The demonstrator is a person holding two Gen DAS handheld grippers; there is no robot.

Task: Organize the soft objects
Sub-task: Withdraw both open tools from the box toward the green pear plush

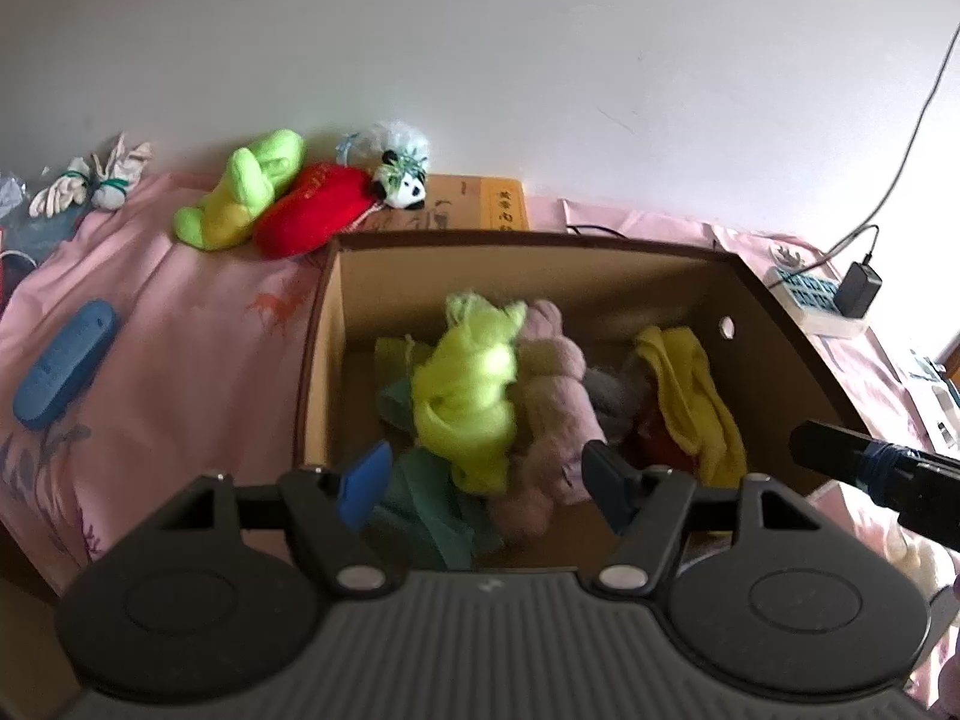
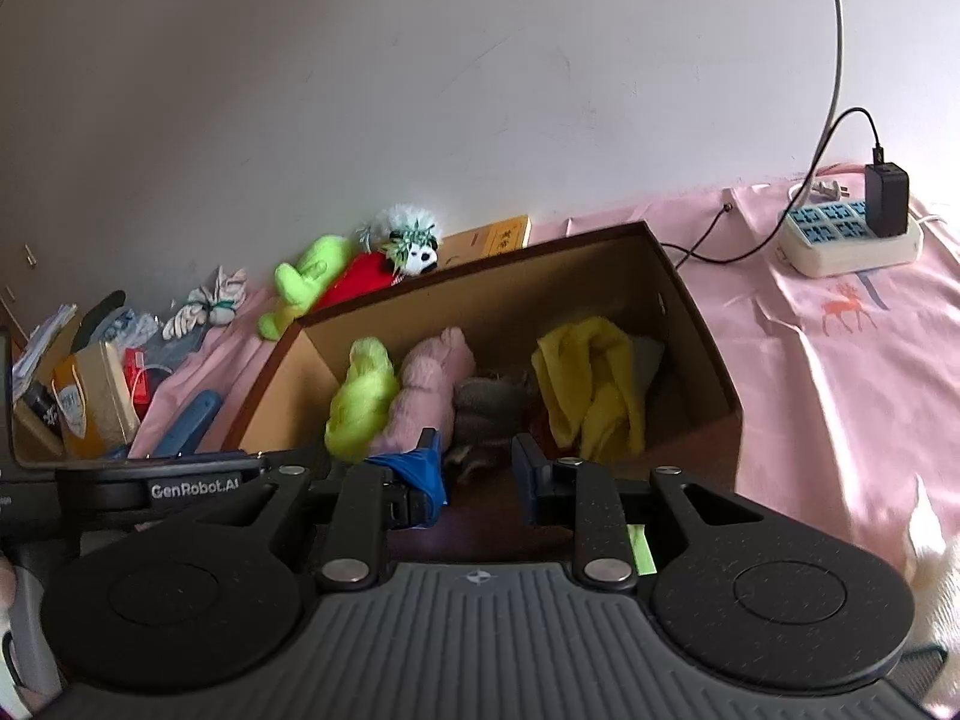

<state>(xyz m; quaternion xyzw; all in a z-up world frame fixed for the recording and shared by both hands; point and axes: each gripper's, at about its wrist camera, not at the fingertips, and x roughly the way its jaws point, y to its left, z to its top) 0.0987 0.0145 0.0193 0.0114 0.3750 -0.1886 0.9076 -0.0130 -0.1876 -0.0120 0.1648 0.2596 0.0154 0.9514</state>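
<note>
A brown cardboard box [image 1: 528, 240] [image 2: 480, 270] stands on the pink bedspread. Inside lie a neon yellow-green cloth [image 1: 468, 384] [image 2: 360, 402], a pink plush [image 1: 552, 414] [image 2: 429, 384], a grey plush [image 2: 489, 402], a yellow cloth [image 1: 690, 396] [image 2: 591, 384] and a teal cloth [image 1: 426, 504]. My left gripper [image 1: 486, 468] hangs open over the box's near side, its pads clear of the neon cloth below. My right gripper [image 2: 477, 450] is at the near edge, jaws a narrow gap apart with nothing between them. Its tip [image 1: 801, 447] shows at the box's right wall.
Behind the box, against the wall, lie a green plush [image 1: 240, 198], a red plush [image 1: 312, 216], a small panda [image 1: 405, 186] and a book [image 1: 480, 204]. White tied bundles [image 1: 90, 186] and a blue case [image 1: 63, 360] lie left. A power strip [image 2: 846, 234] with charger sits right.
</note>
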